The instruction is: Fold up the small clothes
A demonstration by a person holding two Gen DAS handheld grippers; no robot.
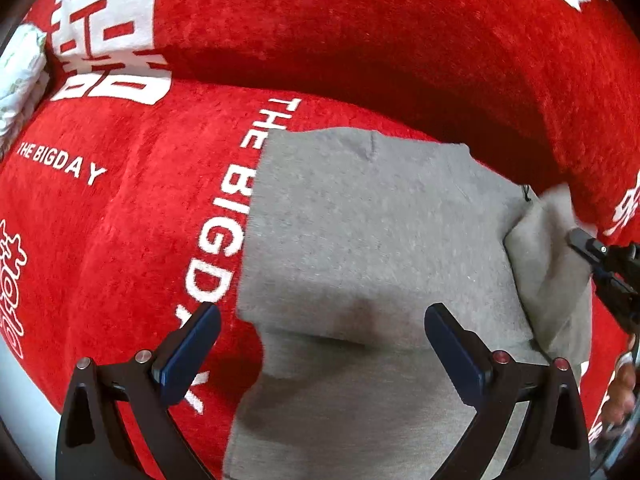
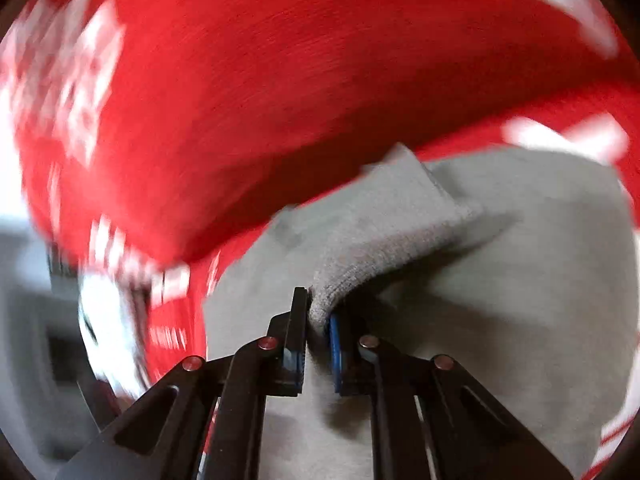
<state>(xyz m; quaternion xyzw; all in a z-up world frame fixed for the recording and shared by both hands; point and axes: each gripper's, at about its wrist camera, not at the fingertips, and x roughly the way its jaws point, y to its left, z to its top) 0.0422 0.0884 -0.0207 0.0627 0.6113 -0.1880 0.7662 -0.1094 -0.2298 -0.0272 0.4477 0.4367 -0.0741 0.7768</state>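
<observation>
Black fingers (image 2: 298, 328) of my right gripper (image 2: 319, 322) pinch a lifted fold of the grey garment (image 2: 500, 280), raised off its right edge. My left gripper (image 1: 322, 344) hangs spread above the garment's near part, touching nothing. Its left edge lies across the red blanket (image 1: 120, 208), which runs bare beyond.

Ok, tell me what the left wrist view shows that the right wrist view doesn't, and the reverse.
Only the left wrist view: the left tongs standing open over the grey knit garment, sharp white "THE BIG DAY" lettering, and a pale folded cloth at the far left edge.

Only the right wrist view: the right tongs seen close up, shut on a pinched fold of that garment.

Both: the garment lying on the red plush cover with white print.
</observation>
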